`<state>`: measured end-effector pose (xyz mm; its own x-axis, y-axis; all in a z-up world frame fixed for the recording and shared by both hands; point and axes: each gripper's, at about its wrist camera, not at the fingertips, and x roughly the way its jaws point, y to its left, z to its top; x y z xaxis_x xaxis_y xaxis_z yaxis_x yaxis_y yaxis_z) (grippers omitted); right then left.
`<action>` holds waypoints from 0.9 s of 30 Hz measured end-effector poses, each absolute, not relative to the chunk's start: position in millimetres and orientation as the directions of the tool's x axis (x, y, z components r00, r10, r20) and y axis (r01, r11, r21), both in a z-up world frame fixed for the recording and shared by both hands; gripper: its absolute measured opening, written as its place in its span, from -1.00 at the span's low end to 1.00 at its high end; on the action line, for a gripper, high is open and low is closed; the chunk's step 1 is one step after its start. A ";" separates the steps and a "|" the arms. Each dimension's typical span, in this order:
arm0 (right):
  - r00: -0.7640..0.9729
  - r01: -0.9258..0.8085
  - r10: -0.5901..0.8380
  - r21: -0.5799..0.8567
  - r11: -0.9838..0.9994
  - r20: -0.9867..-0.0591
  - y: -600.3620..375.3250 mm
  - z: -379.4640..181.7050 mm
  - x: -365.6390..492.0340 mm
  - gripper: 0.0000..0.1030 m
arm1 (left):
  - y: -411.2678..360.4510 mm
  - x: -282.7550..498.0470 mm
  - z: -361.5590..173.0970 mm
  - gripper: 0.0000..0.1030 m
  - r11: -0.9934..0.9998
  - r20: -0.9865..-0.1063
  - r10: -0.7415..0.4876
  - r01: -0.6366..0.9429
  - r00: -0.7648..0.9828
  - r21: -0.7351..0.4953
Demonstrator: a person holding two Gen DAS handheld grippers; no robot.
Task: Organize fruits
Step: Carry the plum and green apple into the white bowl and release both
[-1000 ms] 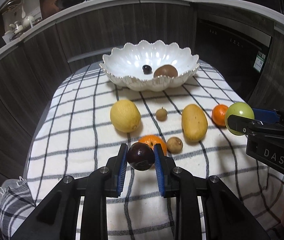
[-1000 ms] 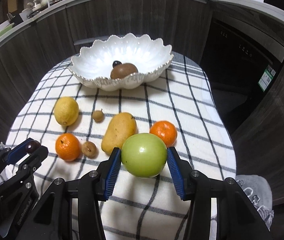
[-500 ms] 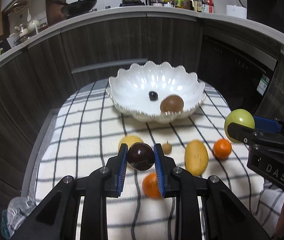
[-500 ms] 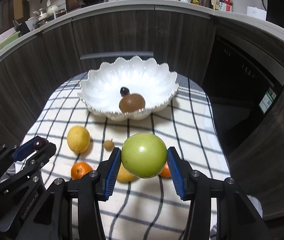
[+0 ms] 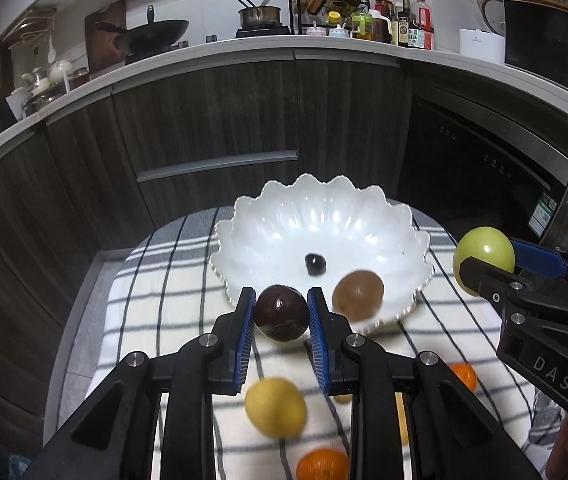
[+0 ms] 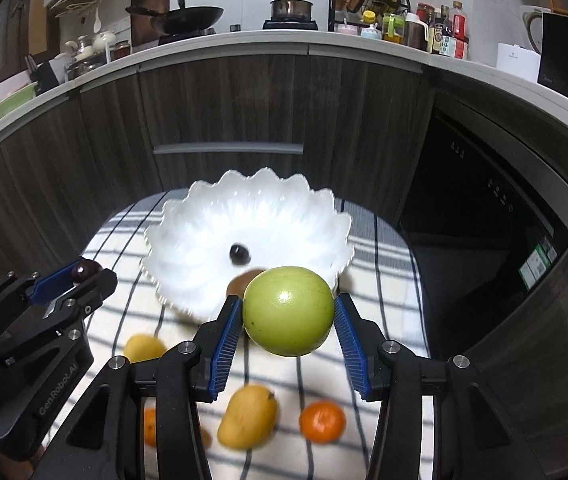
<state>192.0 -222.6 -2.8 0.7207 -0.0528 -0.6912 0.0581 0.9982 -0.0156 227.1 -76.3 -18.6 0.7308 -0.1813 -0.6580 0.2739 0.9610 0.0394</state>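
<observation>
Gripping a dark plum (image 5: pixel 281 313), the left claw (image 5: pixel 280 314) is held above the checked table (image 5: pixel 164 300), before the white bowl (image 5: pixel 284 232). Rightward, a green apple (image 6: pixel 288 316) is clamped in the right claw (image 6: pixel 288 318).

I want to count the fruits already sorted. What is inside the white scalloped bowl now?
Inside the white scalloped bowl lie a small dark round fruit and a larger brown round fruit. In the right wrist view, the held green apple covers most of the brown fruit.
</observation>
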 end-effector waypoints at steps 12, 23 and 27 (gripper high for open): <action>0.722 0.071 -0.051 0.000 0.997 -0.690 -231.2 -4.4 254.4 -0.06 | -85.4 290.8 -32.0 -0.48 0.968 -0.674 -0.173 0.251 0.718 0.020; 0.685 0.115 -0.066 0.018 0.993 -0.726 -236.9 -35.8 295.9 -0.06 | -84.6 336.7 -62.1 -0.48 0.978 -0.702 -0.139 0.209 0.699 0.014; 0.663 0.132 -0.063 0.034 0.991 -0.746 -239.5 -48.6 310.2 -0.06 | -83.9 349.9 -74.9 -0.48 0.981 -0.718 -0.126 0.193 0.685 0.012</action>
<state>310.2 -239.5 -48.6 0.6628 -0.0631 -0.7461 0.1320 0.9907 0.0335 349.9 -83.9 -74.9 0.6849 -0.1258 -0.7177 0.1926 0.9812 0.0117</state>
